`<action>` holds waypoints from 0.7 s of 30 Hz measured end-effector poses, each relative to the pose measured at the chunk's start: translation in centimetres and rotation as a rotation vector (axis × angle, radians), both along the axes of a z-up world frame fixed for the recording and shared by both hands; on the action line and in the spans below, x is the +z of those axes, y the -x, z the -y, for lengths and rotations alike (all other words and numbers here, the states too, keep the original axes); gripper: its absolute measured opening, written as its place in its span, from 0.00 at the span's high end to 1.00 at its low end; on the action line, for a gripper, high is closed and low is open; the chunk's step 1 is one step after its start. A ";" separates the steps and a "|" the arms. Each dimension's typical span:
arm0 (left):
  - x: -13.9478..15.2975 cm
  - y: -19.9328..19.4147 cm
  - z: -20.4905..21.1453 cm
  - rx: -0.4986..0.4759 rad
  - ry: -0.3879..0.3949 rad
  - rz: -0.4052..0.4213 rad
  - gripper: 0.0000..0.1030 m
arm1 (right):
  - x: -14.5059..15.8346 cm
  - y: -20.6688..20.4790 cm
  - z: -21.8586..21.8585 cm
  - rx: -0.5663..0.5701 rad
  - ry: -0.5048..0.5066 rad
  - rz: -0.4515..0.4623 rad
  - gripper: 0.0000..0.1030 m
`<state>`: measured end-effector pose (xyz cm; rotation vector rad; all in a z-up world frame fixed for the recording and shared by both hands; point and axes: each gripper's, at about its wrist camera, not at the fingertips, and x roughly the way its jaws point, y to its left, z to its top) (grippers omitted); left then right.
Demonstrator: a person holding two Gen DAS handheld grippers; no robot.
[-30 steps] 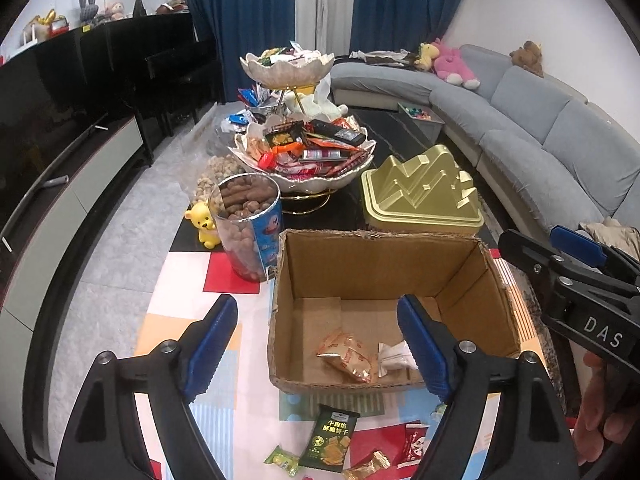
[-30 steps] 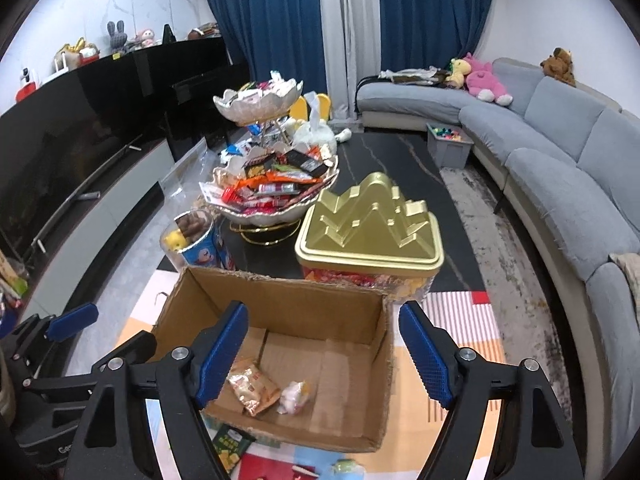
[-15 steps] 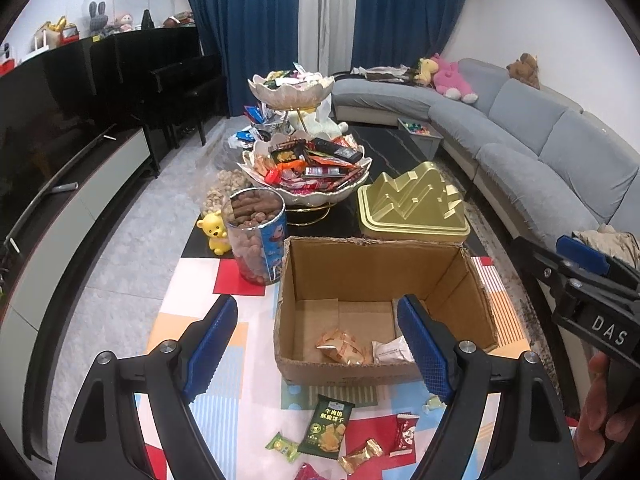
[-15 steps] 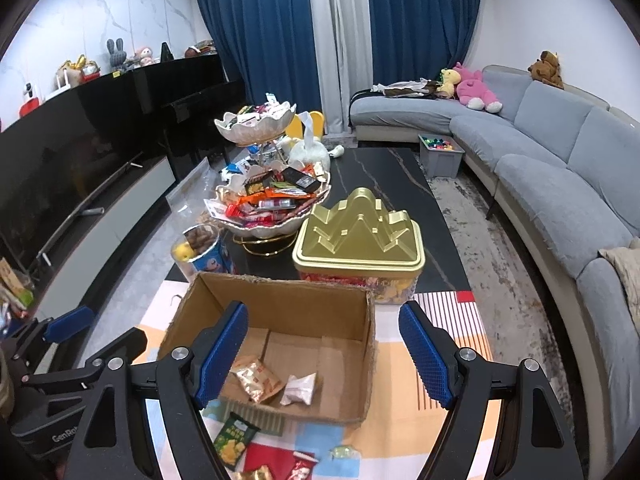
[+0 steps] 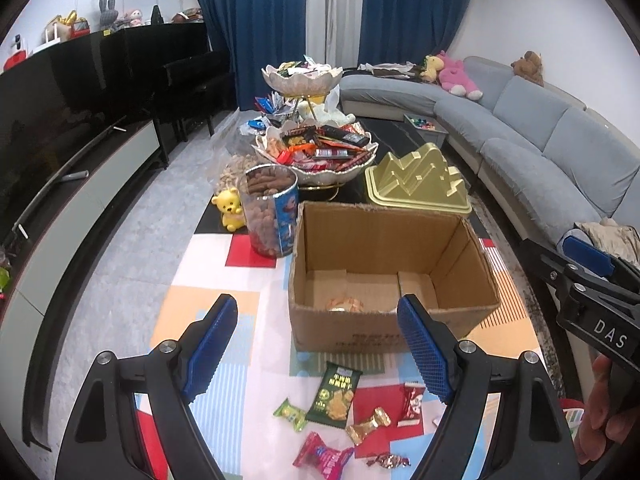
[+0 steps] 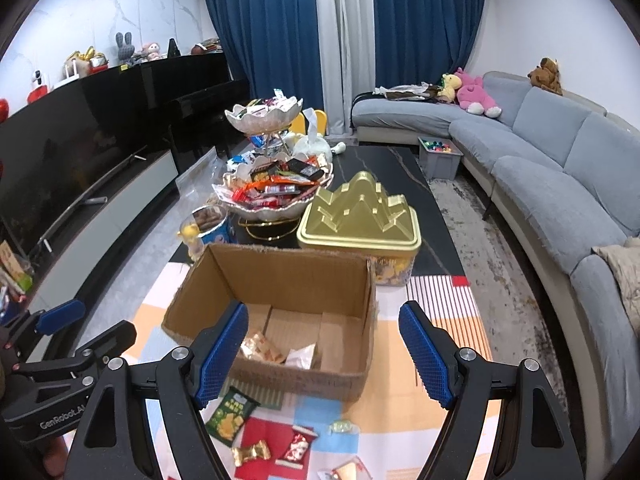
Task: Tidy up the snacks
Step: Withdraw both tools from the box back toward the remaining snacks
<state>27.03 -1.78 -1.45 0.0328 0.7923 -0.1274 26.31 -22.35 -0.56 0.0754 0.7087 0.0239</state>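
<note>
An open cardboard box point(image 5: 448, 248) stands on a colourful checked mat, with two snack packets point(image 6: 262, 350) inside. Loose snacks lie on the mat in front of it: a green chip packet point(image 5: 335, 394), a red packet point(image 5: 412, 399), a gold candy point(image 5: 368, 430), a pink packet point(image 5: 322, 452). The box also shows in the right wrist view point(image 6: 296, 276). My left gripper point(image 5: 318, 346) is open and empty, above the mat before the box. My right gripper point(image 6: 324, 354) is open and empty, over the box's near wall.
Behind the box stand a gold tin point(image 5: 418, 182), a clear jar of brown snacks point(image 5: 272, 208), a yellow bear figure point(image 5: 230, 210) and a two-tier snack stand point(image 5: 316, 152). A grey sofa point(image 6: 560, 168) runs along the right. A TV cabinet point(image 5: 80, 184) is on the left.
Both grippers have pulled back and up from the box. More of the mat and the loose snacks in front of the box shows now. Both stay open and empty.
</note>
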 end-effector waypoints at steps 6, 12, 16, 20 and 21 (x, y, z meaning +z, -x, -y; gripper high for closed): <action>-0.9 1.8 0.0 0.005 -0.025 0.008 0.20 | -0.7 1.6 -0.1 -0.004 0.007 0.006 0.24; -1.8 3.4 -0.2 0.009 -0.035 0.012 0.20 | -1.2 3.1 -0.4 0.008 0.021 0.014 0.24; -2.6 4.8 -0.3 0.011 -0.045 0.014 0.20 | -2.0 4.1 -0.7 0.016 0.031 0.003 0.24; -3.5 5.6 -0.4 0.013 -0.046 0.007 0.20 | -3.1 5.0 -1.0 0.024 0.046 -0.012 0.24; -3.8 5.9 -0.4 0.014 -0.047 0.004 0.20 | -3.4 5.3 -1.1 0.026 0.048 -0.019 0.24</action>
